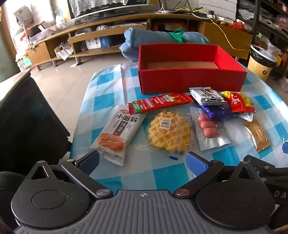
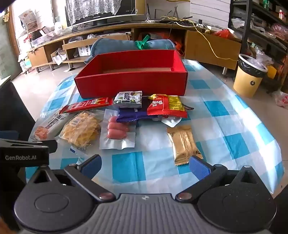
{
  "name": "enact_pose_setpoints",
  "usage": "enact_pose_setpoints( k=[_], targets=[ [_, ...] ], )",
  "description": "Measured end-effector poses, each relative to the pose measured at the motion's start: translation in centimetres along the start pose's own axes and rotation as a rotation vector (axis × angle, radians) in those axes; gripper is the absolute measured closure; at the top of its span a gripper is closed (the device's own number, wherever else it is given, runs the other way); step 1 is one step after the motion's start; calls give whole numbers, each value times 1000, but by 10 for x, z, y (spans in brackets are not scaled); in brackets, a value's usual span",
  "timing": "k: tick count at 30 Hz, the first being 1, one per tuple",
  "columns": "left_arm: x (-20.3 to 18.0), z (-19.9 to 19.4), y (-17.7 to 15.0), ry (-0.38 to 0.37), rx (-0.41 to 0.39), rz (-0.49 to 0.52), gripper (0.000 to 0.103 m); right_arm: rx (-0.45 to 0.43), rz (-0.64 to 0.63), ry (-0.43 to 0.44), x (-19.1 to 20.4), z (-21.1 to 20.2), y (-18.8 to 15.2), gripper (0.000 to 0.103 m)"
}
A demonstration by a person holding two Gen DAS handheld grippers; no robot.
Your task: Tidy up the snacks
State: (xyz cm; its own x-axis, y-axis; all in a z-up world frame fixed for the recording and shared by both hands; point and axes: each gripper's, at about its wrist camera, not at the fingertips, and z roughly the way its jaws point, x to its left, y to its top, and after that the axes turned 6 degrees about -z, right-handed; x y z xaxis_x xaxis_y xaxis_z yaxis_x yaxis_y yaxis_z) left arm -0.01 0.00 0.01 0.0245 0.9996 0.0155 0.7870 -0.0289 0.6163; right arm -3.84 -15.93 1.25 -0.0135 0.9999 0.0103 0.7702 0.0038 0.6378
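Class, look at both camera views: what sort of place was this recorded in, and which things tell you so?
Probably a home living room. A long wooden TV stand with a lace-draped screen runs along the back, a lined waste bin stands on the tiled floor, and snacks lie on a checked tablecloth.

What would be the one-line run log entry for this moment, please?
stage: start | left hand-held gripper: open, empty | right hand-held gripper: open, empty | red box: no snacks visible inside | snacks: all on table

Bright daylight from window (image 1: 10, 21) (upper left, overexposed); fisheye-bent edges, soft focus.
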Motion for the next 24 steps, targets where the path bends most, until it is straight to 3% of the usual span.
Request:
enact_pose_setpoints(
  k=[24],
  targets=[
    [2,10,-7,25,64,27,0,21,-23,-9,9,3,2,3]
  ],
)
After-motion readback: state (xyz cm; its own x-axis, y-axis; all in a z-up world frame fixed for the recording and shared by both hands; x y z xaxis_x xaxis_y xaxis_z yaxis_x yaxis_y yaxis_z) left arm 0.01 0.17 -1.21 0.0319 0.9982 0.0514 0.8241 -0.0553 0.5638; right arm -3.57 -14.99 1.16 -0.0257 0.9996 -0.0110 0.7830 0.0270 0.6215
